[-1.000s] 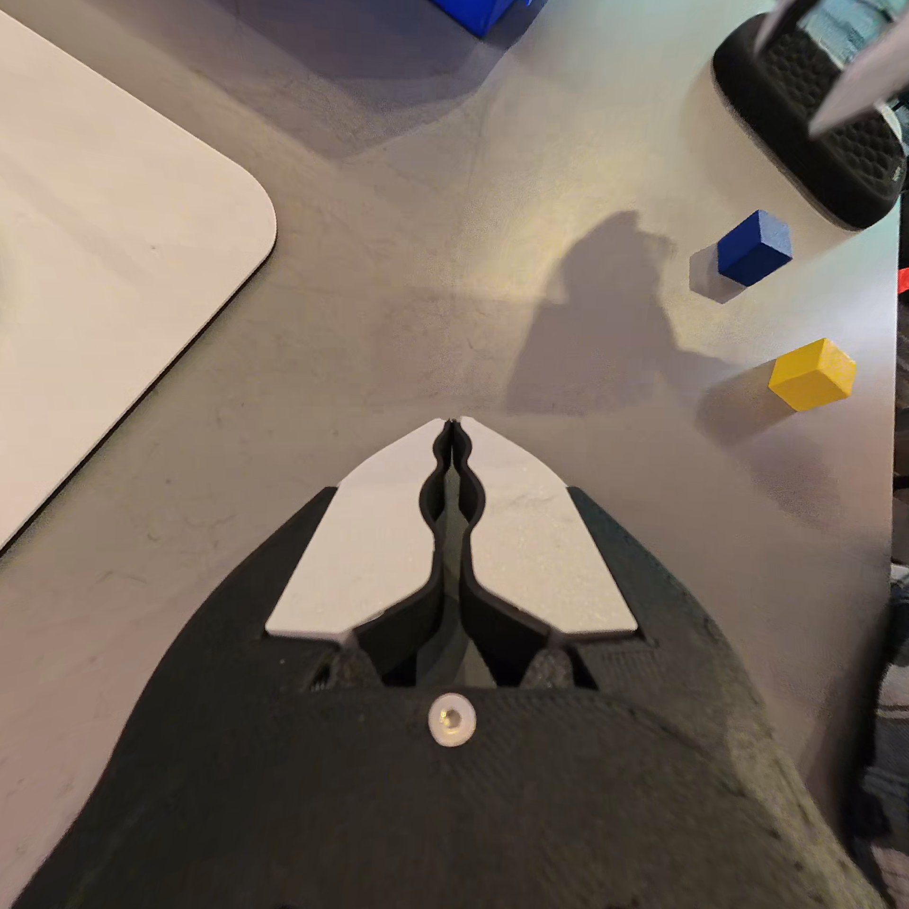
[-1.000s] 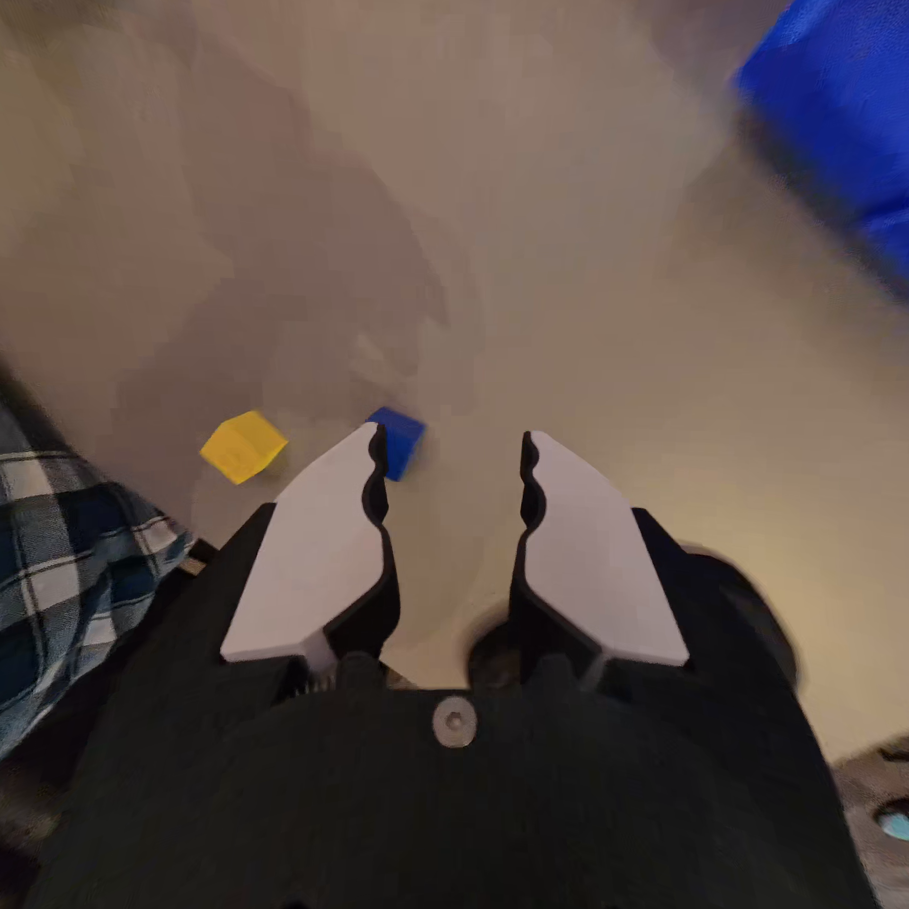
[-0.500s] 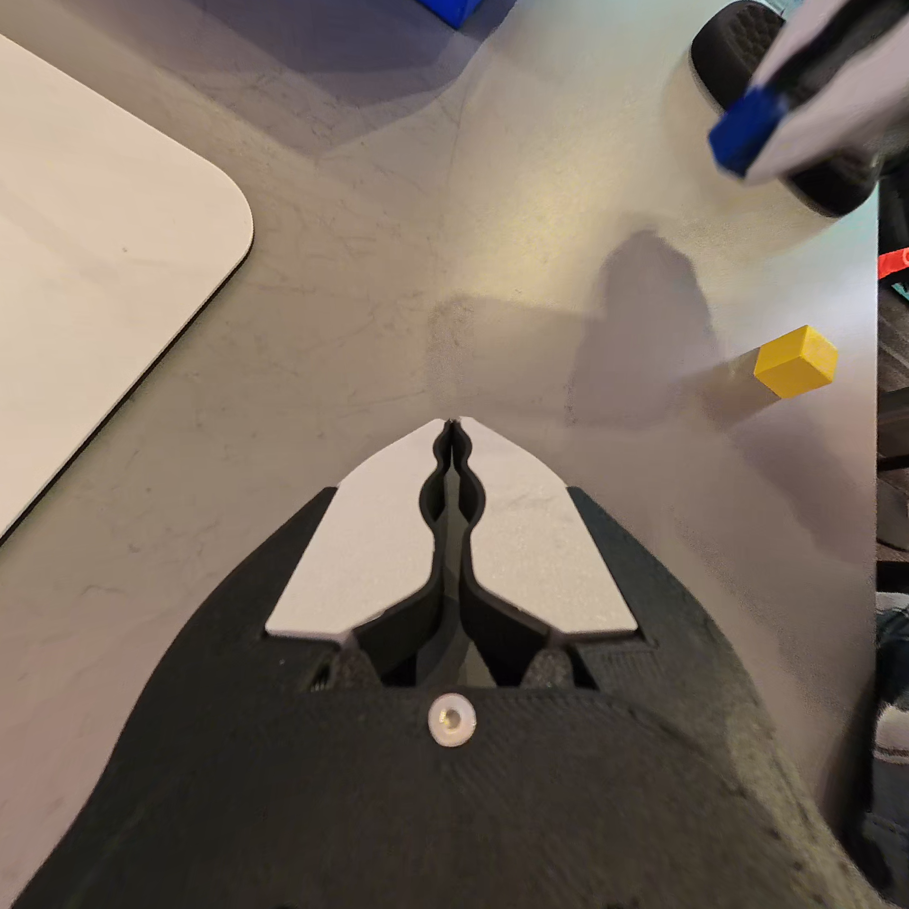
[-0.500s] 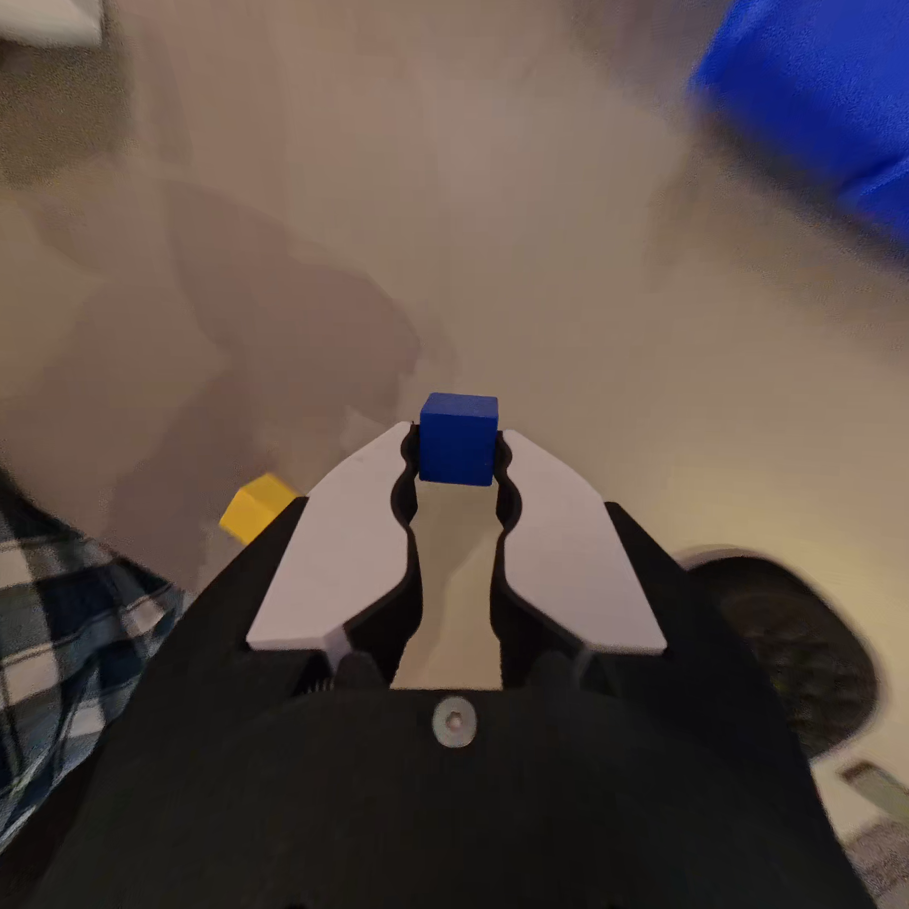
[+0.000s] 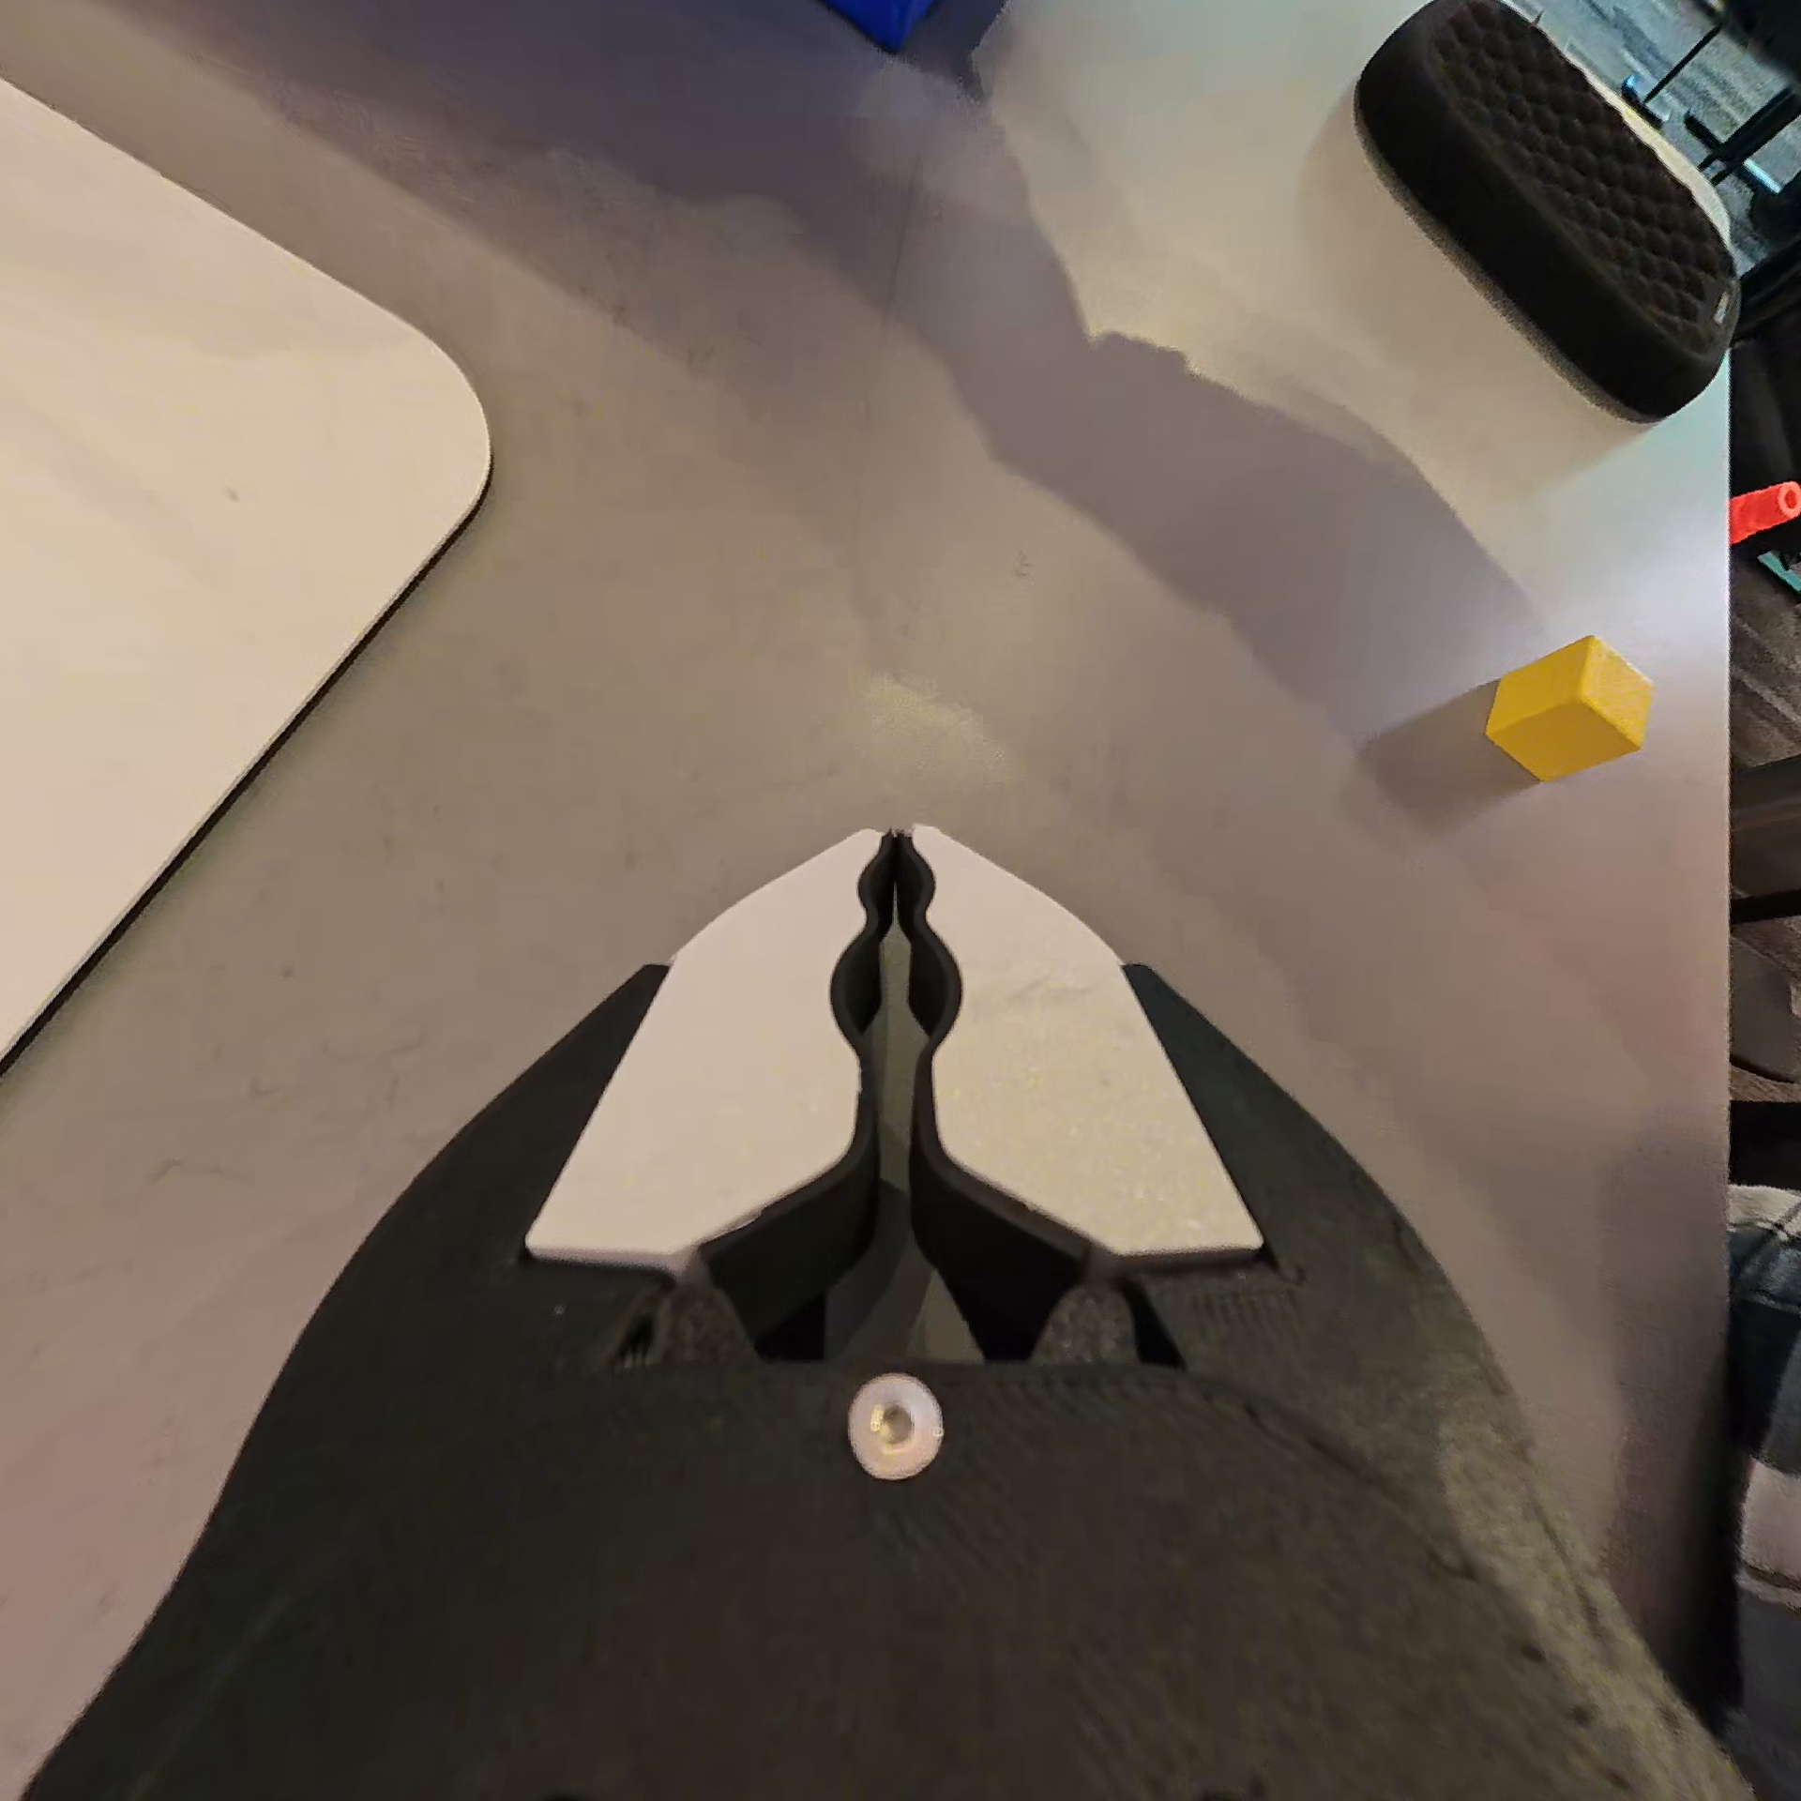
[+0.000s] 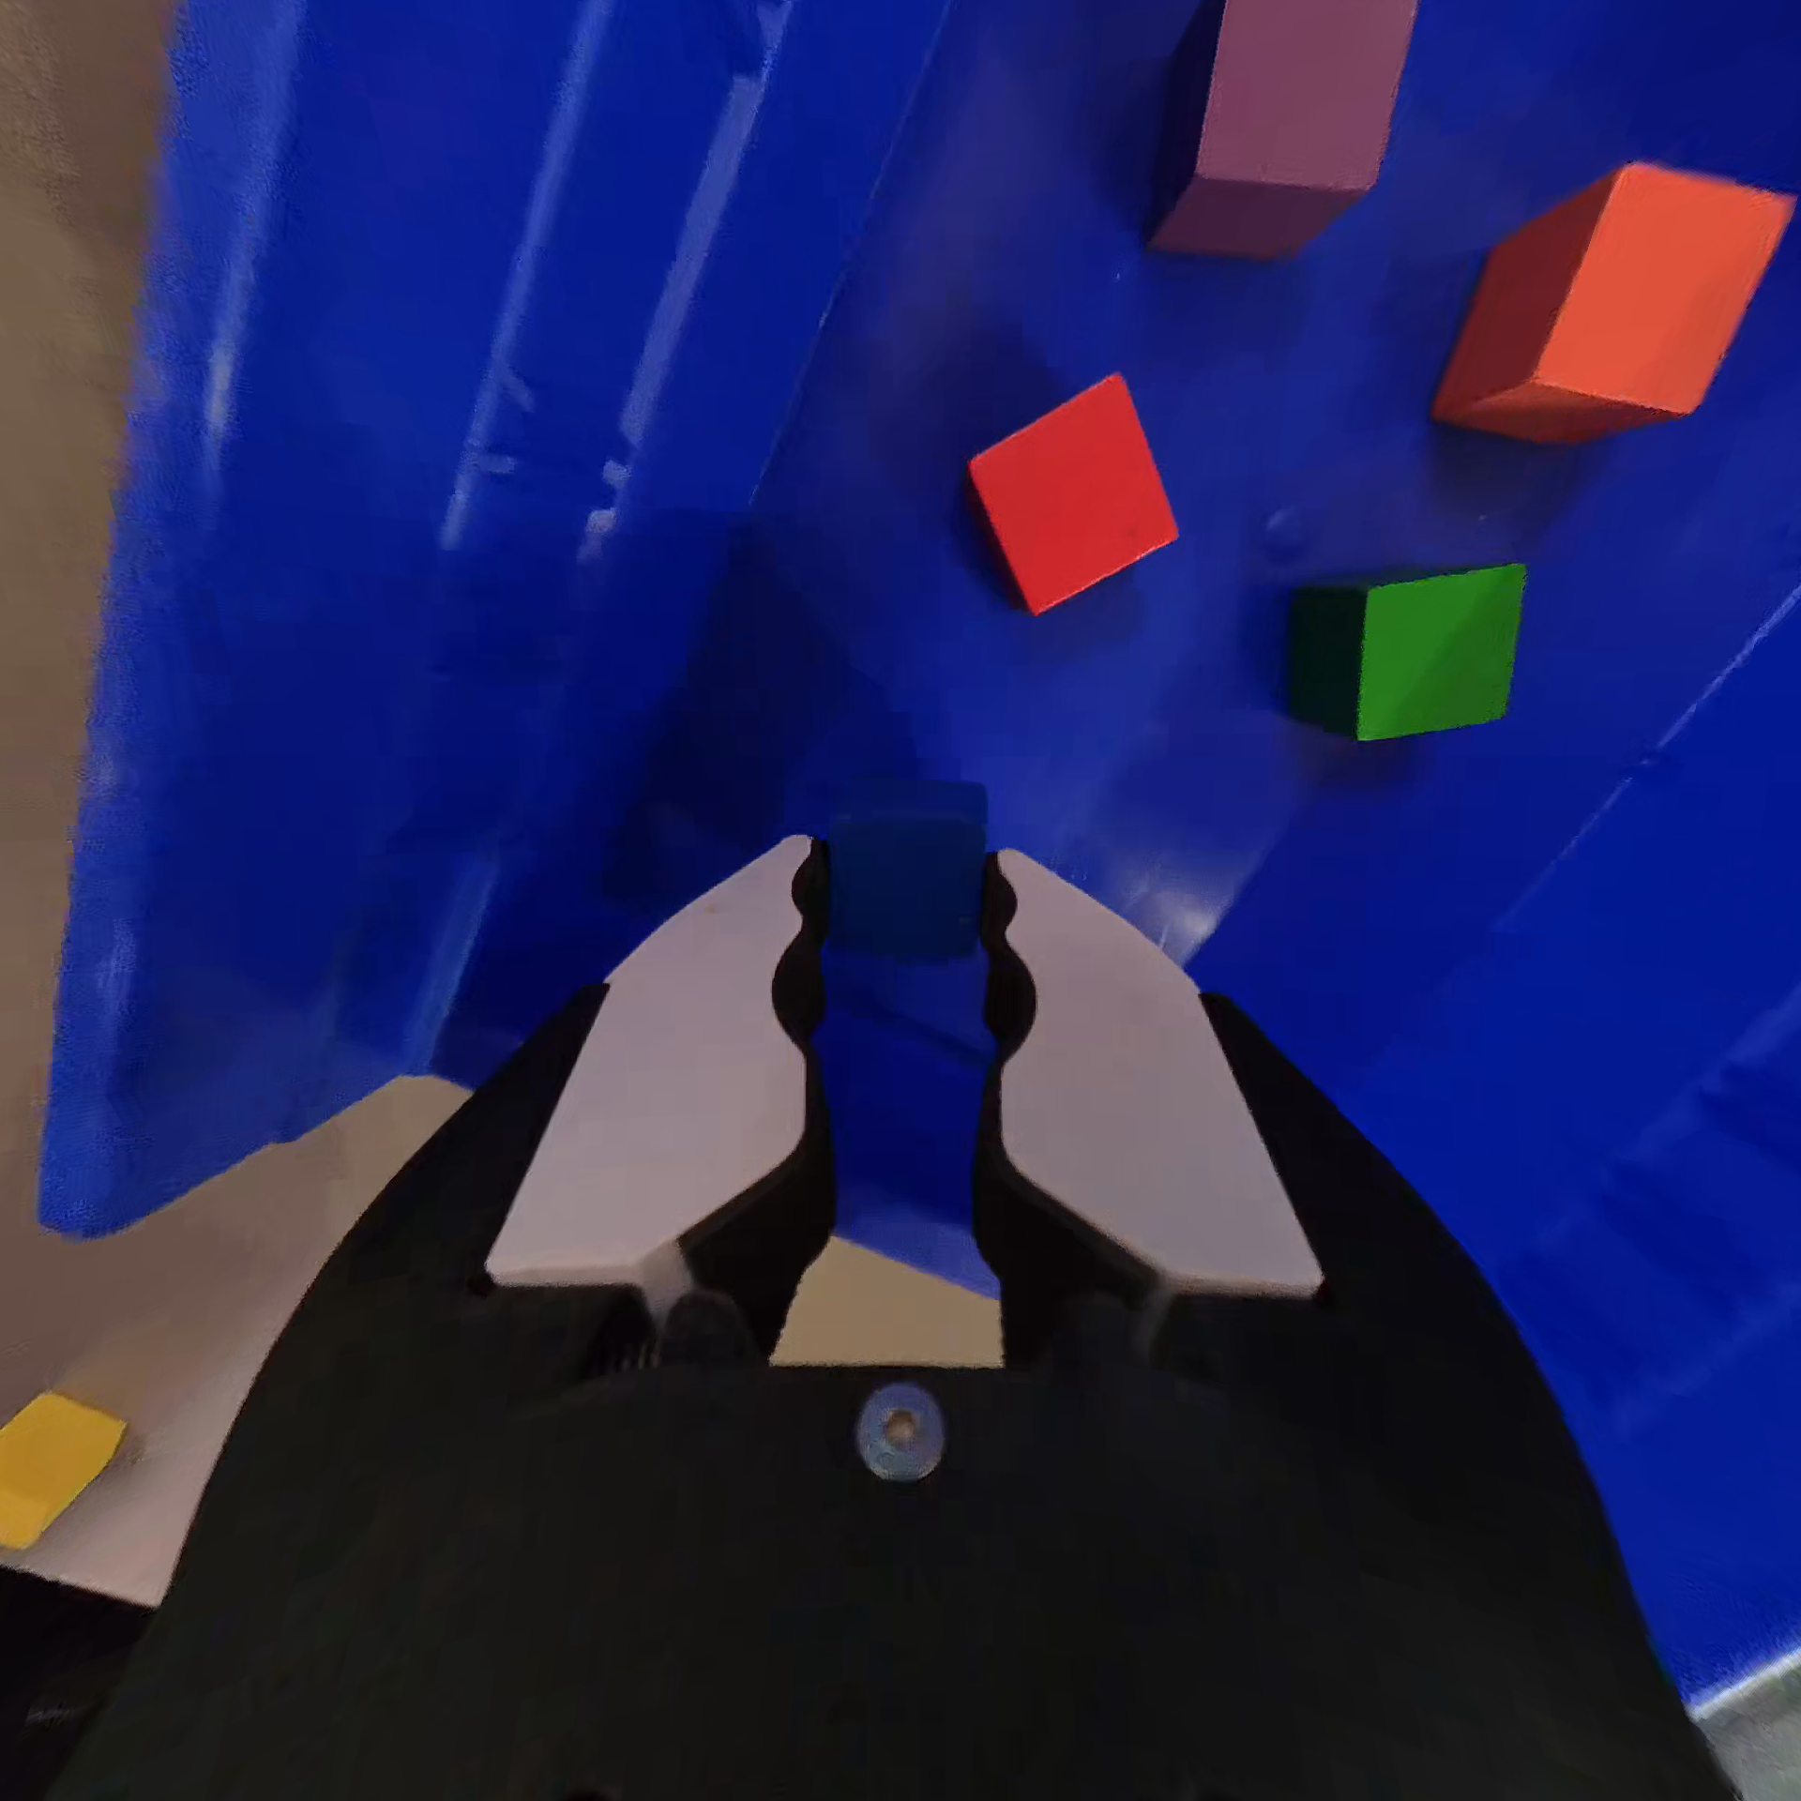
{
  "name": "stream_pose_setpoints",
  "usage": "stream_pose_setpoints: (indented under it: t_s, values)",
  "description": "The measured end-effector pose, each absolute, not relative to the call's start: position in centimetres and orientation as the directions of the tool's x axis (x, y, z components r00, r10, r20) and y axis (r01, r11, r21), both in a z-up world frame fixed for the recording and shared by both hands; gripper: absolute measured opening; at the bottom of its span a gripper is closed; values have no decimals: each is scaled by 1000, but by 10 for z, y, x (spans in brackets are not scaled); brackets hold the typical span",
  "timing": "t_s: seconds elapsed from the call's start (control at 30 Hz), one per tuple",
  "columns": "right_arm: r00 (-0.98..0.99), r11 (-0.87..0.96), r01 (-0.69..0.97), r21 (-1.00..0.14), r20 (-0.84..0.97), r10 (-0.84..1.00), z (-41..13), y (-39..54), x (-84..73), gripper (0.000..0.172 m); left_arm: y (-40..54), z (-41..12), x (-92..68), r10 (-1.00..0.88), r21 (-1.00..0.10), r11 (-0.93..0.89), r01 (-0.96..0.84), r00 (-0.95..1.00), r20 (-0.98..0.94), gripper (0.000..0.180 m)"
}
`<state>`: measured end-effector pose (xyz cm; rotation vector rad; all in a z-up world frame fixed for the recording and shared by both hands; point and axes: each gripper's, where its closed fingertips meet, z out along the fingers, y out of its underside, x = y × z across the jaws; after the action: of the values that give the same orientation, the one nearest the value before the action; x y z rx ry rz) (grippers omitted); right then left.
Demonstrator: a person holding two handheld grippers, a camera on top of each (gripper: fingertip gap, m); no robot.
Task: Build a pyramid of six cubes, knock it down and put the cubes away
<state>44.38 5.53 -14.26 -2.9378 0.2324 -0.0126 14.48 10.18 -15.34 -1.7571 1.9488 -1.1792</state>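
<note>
Grey tabletop [image 5: 877, 507] from the left wrist: left gripper [image 5: 895, 833] pinched fully closed on nothing above it, yellow cube [image 5: 1569, 721] off to the right of the fingertips near the table's edge, white mat [image 5: 195, 507] to their left, black honeycomb pad [image 5: 1540, 205] far right beyond the cube. Blue bin [image 6: 487, 487] from the right wrist: right gripper [image 6: 901, 892] clamped on a blue cube [image 6: 906, 867] over the bin's inside, with red [image 6: 1072, 492], green [image 6: 1413, 653], orange [image 6: 1618, 302] and purple [image 6: 1286, 117] cubes on the bin floor beyond it, yellow cube outside the bin at lower left.

Left gripper [image 5: 895, 834] closed, bare; right gripper [image 6: 901, 858] clamping cube.
</note>
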Motion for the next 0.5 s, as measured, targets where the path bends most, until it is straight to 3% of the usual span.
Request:
stream_pose_setpoints:
  t_s: [0.07,0.23,0.33,0.5]
  values:
    - [984,-961,-173,-215,12,-180,-138,56,448,46,102,-153,145,-920,-705,-65,-706,-232,316,0]
    - [990,-940,-116,-321,34,-133,-81,34,407,41,102,-153,145,-919,-705,-66,-706,-232,318,0]
    - [997,-942,48,-331,-37,64,-67,4,331,43,101,-153,145,-918,-705,-68,-706,-233,322,0]
    - [913,-903,348,-254,-127,388,-107,-60,208,60,101,-153,145,-915,-704,-68,-706,-236,326,0]
